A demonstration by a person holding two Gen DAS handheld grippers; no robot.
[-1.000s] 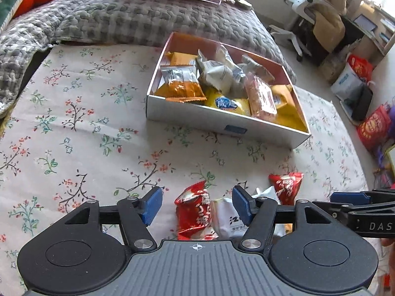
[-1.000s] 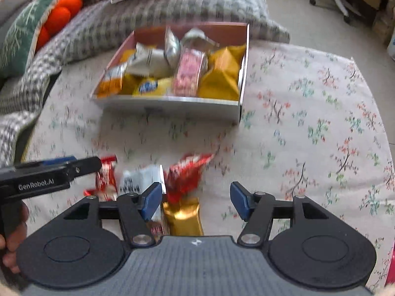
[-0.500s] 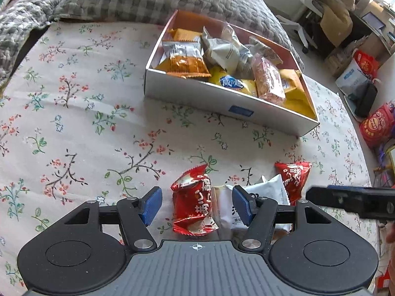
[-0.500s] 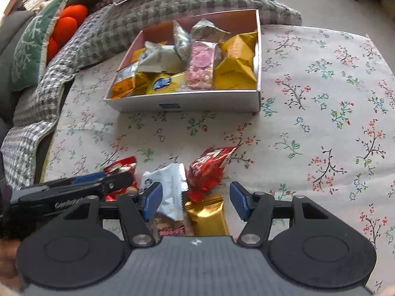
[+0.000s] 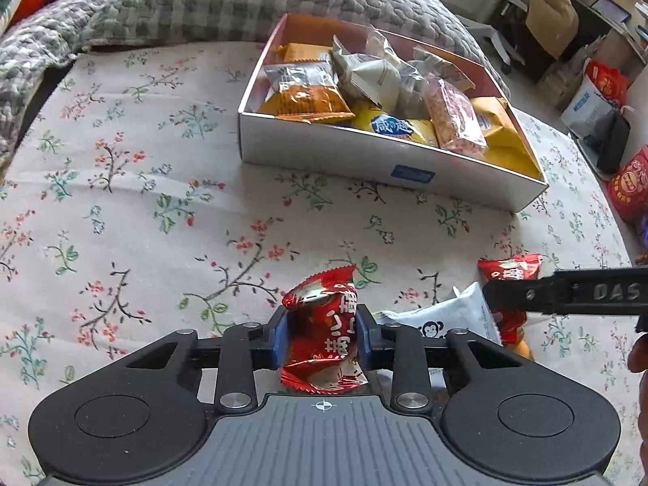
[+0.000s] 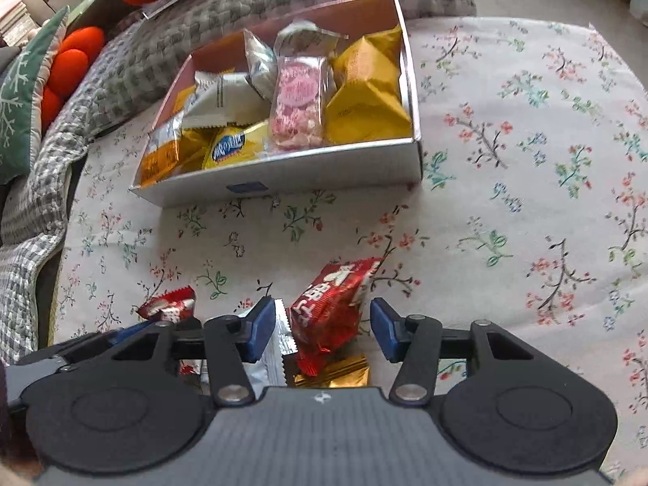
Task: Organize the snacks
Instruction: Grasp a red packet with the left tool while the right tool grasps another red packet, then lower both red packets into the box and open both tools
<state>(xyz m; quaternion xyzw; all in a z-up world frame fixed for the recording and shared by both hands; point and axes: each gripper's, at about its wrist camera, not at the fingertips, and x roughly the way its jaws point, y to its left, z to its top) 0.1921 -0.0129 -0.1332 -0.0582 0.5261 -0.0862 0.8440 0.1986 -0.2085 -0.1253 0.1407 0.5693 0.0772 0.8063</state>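
My left gripper (image 5: 322,338) is shut on a red snack packet (image 5: 324,324) low over the floral cloth. My right gripper (image 6: 320,332) is open around a second red packet (image 6: 330,310), its pads apart from the wrapper. A white packet (image 5: 449,316) lies between them and shows in the right wrist view (image 6: 273,354). A gold packet (image 6: 332,372) lies under the right gripper. The white box (image 5: 389,166) holds several snack packets beyond; it also shows in the right wrist view (image 6: 283,178).
A grey quilted blanket (image 5: 162,8) lies behind the box. Orange cushions (image 6: 77,52) and a green pillow (image 6: 16,93) sit at the left. Bags (image 5: 595,101) and a chair stand on the floor at right. The floral cloth (image 6: 526,162) spreads to the right.
My left gripper has closed on the red packet. My right gripper has moved forward so the other red packet sits between its open fingers.
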